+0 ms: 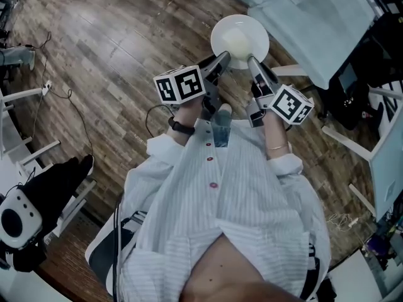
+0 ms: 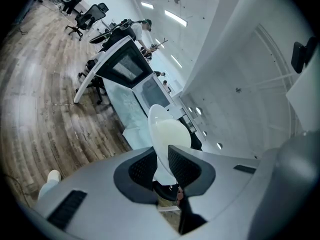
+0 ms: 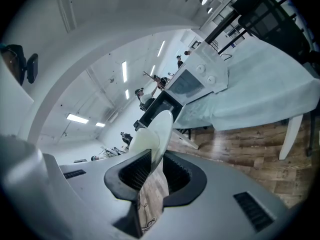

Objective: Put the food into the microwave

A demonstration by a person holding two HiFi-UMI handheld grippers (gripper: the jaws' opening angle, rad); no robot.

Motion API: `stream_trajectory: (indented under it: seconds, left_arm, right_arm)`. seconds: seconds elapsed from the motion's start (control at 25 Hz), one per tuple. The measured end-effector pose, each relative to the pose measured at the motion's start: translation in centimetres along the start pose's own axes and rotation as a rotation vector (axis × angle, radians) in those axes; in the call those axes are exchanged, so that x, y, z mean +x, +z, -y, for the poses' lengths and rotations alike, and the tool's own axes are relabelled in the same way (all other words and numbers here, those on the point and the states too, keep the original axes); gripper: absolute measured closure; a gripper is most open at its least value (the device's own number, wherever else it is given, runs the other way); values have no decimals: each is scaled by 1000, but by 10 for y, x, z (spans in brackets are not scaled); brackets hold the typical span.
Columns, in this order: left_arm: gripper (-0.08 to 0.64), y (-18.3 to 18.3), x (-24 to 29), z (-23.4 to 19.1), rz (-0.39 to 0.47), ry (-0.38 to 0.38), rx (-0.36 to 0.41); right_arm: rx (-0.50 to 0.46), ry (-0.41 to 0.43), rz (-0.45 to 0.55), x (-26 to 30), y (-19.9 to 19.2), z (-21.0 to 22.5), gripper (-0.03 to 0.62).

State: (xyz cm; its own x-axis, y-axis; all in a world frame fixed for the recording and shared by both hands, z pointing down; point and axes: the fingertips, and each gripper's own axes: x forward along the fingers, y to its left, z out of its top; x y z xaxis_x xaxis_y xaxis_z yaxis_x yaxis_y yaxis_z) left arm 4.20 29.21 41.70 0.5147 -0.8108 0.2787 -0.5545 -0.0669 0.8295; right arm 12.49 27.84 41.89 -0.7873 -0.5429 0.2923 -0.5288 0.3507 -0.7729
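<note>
**A:** Where is the plate (image 1: 239, 39) relative to the tongs?

**B:** It sits between them. The left gripper (image 2: 161, 161) clamps the rim on the plate's left side and the right gripper (image 3: 156, 168) clamps it on the right. Each pair of jaws is narrow, with the ribbed pads pressing on the thin white edge. The plate is held in the air over the wooden floor (image 1: 113, 43), in front of the person and near the corner of the cloth-covered table (image 1: 302, 17).

**A:** Which way does it point?

**B:** It is round, so it has no long axis. In the head view it lies about level with the open side up, and the pale food (image 1: 236, 44) rests in the hollow. Each gripper view shows it edge-on, running away from the jaws toward the microwave (image 2: 125, 66), which stands on the table well beyond it.

**A:** How many of each?

**B:** One plate, one portion of food, two grippers, one microwave and one table.
</note>
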Motion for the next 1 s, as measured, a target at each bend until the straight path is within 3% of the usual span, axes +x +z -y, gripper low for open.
stream_trajectory:
  seconds: [0.28,0.64,1.0]
  left_arm:
    - [485,65,23,-23,-24,-17,21]
    - [485,123,38,-48,-61,-53,53]
    - [485,155,38,-77,-133,-72,80]
  right_arm:
    - [9,-9,30,62,31,-7,505]
    - [14,-33,86,119,51,-17,505]
    - [55,-80,127,159,45,-24,504]
